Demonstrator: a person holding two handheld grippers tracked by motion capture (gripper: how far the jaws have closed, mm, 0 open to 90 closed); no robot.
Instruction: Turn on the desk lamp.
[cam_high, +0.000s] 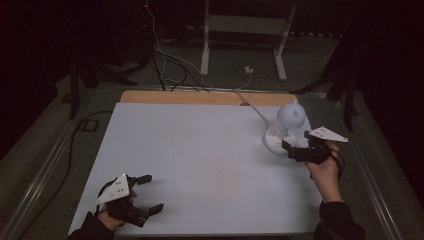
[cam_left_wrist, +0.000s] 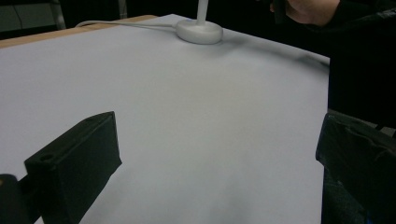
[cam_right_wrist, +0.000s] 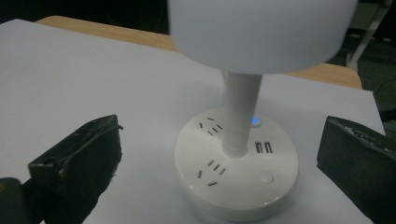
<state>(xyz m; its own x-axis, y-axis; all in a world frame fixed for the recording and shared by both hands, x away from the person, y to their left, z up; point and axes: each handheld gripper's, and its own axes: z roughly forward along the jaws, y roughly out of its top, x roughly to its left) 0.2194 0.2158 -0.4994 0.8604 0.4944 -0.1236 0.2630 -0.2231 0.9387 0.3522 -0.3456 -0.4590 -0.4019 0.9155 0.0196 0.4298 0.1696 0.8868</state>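
dim room | dark surround | soft blur | sheet (cam_high: 200, 150) evenly lit | faint shadows

Both tools are matte black with two blocky jaws. Left tool (cam_high: 150, 193): light grey three-cornered plate on top with small dark dots, possibly screws. Right tool (cam_high: 294, 144): same grey plate, black cable looping behind the hand. Left gripper view: near jaw block has a round hole in its top face. Right gripper view: jaw edges look worn and rough. Person wears dark long sleeves (cam_high: 340, 220), cuffs at the wrists.
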